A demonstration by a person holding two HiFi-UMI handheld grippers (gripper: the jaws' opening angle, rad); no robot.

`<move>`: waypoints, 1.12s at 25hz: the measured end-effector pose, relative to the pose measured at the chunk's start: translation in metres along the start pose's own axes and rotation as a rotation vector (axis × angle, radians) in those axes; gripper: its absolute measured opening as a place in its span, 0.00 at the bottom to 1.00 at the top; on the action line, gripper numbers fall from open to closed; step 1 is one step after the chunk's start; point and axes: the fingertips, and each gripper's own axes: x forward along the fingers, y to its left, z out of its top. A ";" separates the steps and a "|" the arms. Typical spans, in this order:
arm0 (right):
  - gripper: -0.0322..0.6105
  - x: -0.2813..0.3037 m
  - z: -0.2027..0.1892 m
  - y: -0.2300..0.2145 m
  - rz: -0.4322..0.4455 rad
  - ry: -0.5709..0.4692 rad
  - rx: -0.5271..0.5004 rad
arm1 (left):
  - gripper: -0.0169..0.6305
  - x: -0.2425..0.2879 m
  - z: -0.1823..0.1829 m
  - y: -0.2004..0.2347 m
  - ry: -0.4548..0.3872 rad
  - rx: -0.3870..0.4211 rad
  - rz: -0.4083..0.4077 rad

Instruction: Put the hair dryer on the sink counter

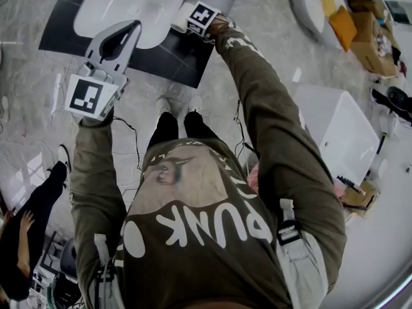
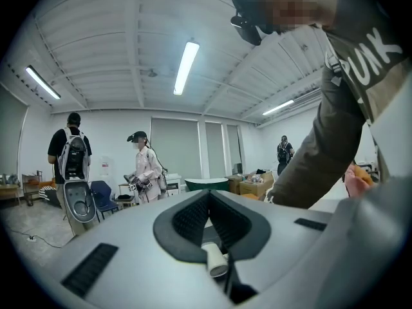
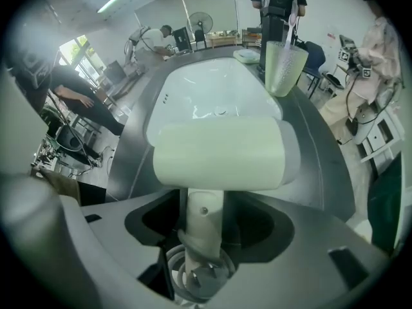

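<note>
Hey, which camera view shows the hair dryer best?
The right gripper view: the hair dryer fills the middle, its handle between the right gripper's open jaws. The head view shows only a pale bit by the sink; the left gripper view shows none.

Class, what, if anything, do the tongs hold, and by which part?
Nothing. The right tongs stand open around the hair dryer's handle without pressing it; the left tongs are shut, empty.

The left arm (image 1: 90, 172) and right arm (image 1: 273, 114), in olive sleeves, stretch forward. The left gripper (image 1: 131, 28) has its jaws closed together with nothing between them. The right gripper (image 3: 205, 214) reaches farther out, its jaws spread, loose around the handle of the hair dryer (image 3: 219, 153).
</note>
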 end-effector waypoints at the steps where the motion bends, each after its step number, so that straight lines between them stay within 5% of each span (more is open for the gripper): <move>1: 0.48 -0.004 0.001 -0.001 -0.004 -0.017 -0.003 | 0.03 0.001 0.001 0.000 -0.001 0.001 -0.001; 8: 0.52 -0.069 0.005 0.000 -0.034 -0.255 -0.011 | 0.03 0.006 0.005 0.000 0.007 0.003 0.007; 18: 0.46 -0.294 0.063 0.092 -0.285 -1.043 -0.185 | 0.03 0.021 0.026 -0.011 -0.037 0.036 -0.034; 22: 0.35 -0.352 0.075 0.129 -0.364 -1.267 -0.254 | 0.03 0.025 0.042 -0.014 -0.050 0.063 -0.045; 26: 0.07 -0.383 0.072 0.148 -0.401 -1.390 -0.214 | 0.03 0.023 0.051 -0.017 -0.050 0.067 -0.049; 28: 0.07 -0.388 0.071 0.154 -0.400 -1.407 -0.212 | 0.03 0.022 0.053 -0.016 -0.049 0.064 -0.044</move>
